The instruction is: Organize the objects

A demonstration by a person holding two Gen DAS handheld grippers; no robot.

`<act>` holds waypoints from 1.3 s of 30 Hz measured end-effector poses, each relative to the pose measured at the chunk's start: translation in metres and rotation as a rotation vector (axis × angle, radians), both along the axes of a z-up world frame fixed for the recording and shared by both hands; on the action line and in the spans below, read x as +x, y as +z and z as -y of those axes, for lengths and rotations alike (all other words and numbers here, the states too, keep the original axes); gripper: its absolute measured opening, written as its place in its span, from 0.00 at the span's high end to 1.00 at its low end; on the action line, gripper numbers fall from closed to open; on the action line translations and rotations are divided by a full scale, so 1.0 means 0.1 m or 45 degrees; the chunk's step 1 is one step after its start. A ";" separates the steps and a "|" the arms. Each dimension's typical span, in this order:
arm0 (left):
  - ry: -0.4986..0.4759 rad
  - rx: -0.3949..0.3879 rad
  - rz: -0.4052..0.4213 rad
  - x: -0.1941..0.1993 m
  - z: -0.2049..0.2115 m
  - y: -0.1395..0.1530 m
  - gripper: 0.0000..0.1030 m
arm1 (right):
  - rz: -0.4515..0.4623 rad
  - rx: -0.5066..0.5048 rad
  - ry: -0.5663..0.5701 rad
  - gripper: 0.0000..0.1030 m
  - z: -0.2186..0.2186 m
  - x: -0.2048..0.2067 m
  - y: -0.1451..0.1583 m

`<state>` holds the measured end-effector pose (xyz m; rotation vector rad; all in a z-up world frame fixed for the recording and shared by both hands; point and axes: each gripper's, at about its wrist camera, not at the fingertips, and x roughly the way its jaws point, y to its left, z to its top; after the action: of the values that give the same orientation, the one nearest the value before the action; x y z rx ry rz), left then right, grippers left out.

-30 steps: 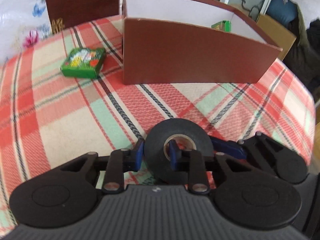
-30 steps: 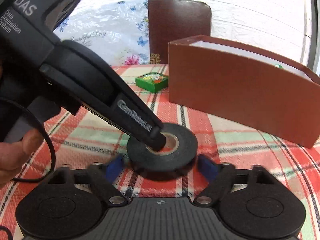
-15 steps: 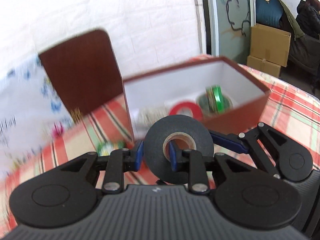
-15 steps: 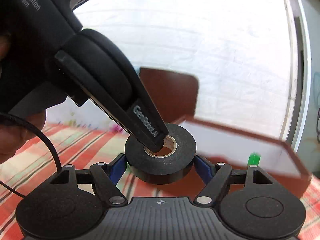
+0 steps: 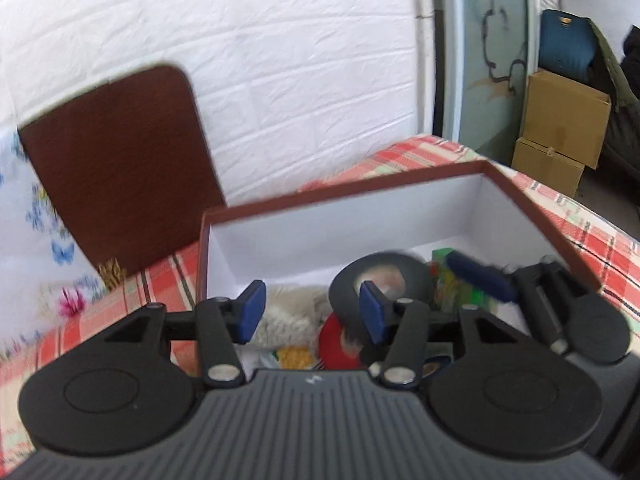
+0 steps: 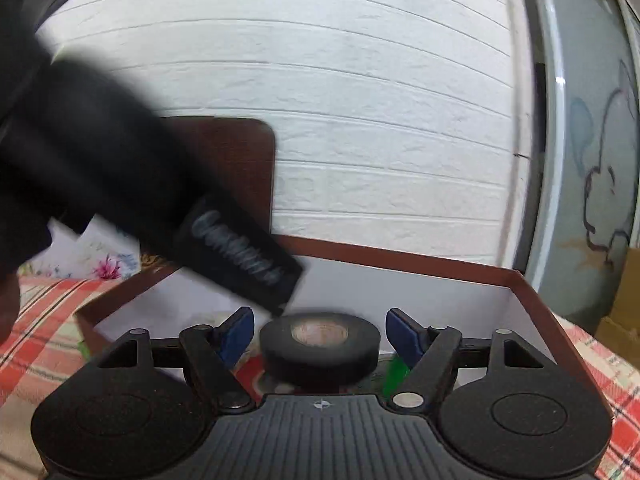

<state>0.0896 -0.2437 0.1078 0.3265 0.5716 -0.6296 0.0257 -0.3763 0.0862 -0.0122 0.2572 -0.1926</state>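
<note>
A black tape roll (image 5: 380, 276) hangs blurred over the open brown box (image 5: 344, 200) with white inside walls. My left gripper (image 5: 310, 312) is open; its right finger (image 5: 370, 312) overlaps the roll's hole, and the left pad is clear of it. In the right wrist view the same roll (image 6: 320, 346) sits between the spread pads of my right gripper (image 6: 320, 334), without touching them. The left gripper's body (image 6: 236, 256) shows blurred just above the roll. In the box lie a red tape roll (image 5: 334, 340), a green item (image 5: 460, 288) and a pale fluffy thing (image 5: 288, 312).
The box (image 6: 400, 264) stands on a red plaid tablecloth (image 5: 592, 232). A brown chair back (image 5: 116, 172) stands behind the table against a white brick wall. Cardboard boxes (image 5: 560, 128) are stacked at the far right on the floor.
Both grippers have moved over the box. My left gripper has opened and let the black tape roll go; the roll is blurred and sits lower over the box contents.
</note>
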 end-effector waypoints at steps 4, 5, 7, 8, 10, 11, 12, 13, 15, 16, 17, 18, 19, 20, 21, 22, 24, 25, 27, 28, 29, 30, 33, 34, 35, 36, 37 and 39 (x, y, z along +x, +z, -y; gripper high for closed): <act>0.018 -0.041 -0.014 -0.05 -0.15 0.02 0.41 | 0.018 0.016 0.024 0.30 -0.02 -0.07 -0.01; 0.025 -0.047 -0.002 -0.08 -0.19 0.04 0.41 | 0.034 0.005 0.027 0.30 -0.05 -0.10 0.00; 0.043 -0.046 0.032 -0.15 -0.26 0.08 0.42 | 0.058 -0.028 0.031 0.30 -0.13 -0.19 0.03; 0.053 -0.048 0.046 -0.19 -0.31 0.10 0.42 | 0.068 -0.039 0.029 0.30 -0.16 -0.24 0.05; 0.076 -0.070 0.053 -0.24 -0.44 0.14 0.42 | 0.087 -0.041 0.029 0.29 -0.22 -0.35 0.07; 0.091 -0.085 0.052 -0.27 -0.52 0.16 0.42 | 0.095 -0.035 0.030 0.29 -0.20 -0.46 0.07; 0.111 -0.097 0.051 -0.29 -0.60 0.16 0.42 | 0.100 -0.029 0.032 0.29 -0.23 -0.51 0.07; 0.134 -0.108 0.047 -0.30 -0.68 0.16 0.42 | 0.104 -0.026 0.037 0.29 -0.26 -0.61 0.09; 0.181 -0.126 0.030 -0.33 -0.85 0.13 0.42 | 0.100 -0.025 0.048 0.29 -0.32 -0.72 0.08; 0.209 -0.131 0.017 -0.34 -0.95 0.10 0.42 | 0.091 -0.022 0.063 0.29 -0.28 -0.74 -0.01; 0.238 -0.134 0.002 -0.34 -1.04 0.05 0.42 | 0.076 -0.022 0.081 0.29 -0.40 -0.85 -0.03; 0.267 -0.133 -0.012 -0.33 -1.13 0.01 0.42 | 0.055 -0.025 0.103 0.29 -0.49 -0.86 -0.04; 0.302 -0.128 -0.027 -0.32 -1.23 -0.05 0.42 | 0.034 -0.029 0.126 0.29 -0.58 -0.85 -0.06; 0.340 -0.118 -0.044 -0.32 -1.33 -0.12 0.42 | 0.009 -0.028 0.155 0.29 -0.67 -0.88 -0.10; 0.376 -0.107 -0.062 -0.28 -1.42 -0.19 0.42 | -0.015 -0.021 0.186 0.29 -0.70 -0.84 -0.12; 0.412 -0.099 -0.080 -0.26 -1.53 -0.27 0.42 | -0.043 -0.008 0.225 0.29 -0.76 -0.84 -0.14; 0.482 -0.081 -0.106 -0.23 -1.75 -0.43 0.42 | -0.094 0.008 0.300 0.30 -0.92 -0.85 -0.18; 0.519 -0.066 -0.112 -0.21 -1.86 -0.51 0.42 | -0.121 0.008 0.341 0.30 -1.00 -0.80 -0.18; 0.593 -0.053 -0.133 -0.17 -2.10 -0.65 0.42 | -0.172 0.001 0.414 0.30 -1.15 -0.70 -0.20; 0.632 -0.055 -0.146 -0.14 -2.23 -0.72 0.42 | -0.194 -0.004 0.450 0.32 -1.24 -0.63 -0.22; 0.670 -0.066 -0.164 -0.11 -2.35 -0.78 0.42 | -0.213 -0.007 0.482 0.33 -1.32 -0.56 -0.23; 0.705 -0.089 -0.186 -0.07 -2.48 -0.83 0.42 | -0.228 -0.013 0.511 0.34 -1.40 -0.48 -0.24; 0.743 -0.209 -0.174 -0.08 -2.80 -0.98 0.37 | -0.237 -0.089 0.564 0.34 -1.71 -0.25 -0.25; 0.726 -0.239 -0.141 -0.12 -2.85 -1.02 0.37 | -0.238 -0.125 0.569 0.34 -1.80 -0.13 -0.23; 0.713 -0.261 -0.109 -0.16 -2.88 -1.06 0.36 | -0.236 -0.156 0.560 0.32 -1.88 -0.04 -0.23; 0.706 -0.267 -0.086 -0.19 -2.86 -1.07 0.34 | -0.238 -0.187 0.546 0.31 -1.94 0.08 -0.22; 0.699 -0.254 -0.074 -0.19 -2.83 -1.06 0.31 | -0.252 -0.218 0.536 0.32 -2.01 0.23 -0.21; 0.689 -0.224 -0.047 -0.19 -2.78 -1.09 0.26 | -0.304 -0.285 0.560 0.27 -2.13 0.52 -0.22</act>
<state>0.0706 0.0344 -0.0008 -0.0121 0.6037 -0.1608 0.0781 -0.1636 0.0647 -0.3127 0.4622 0.2204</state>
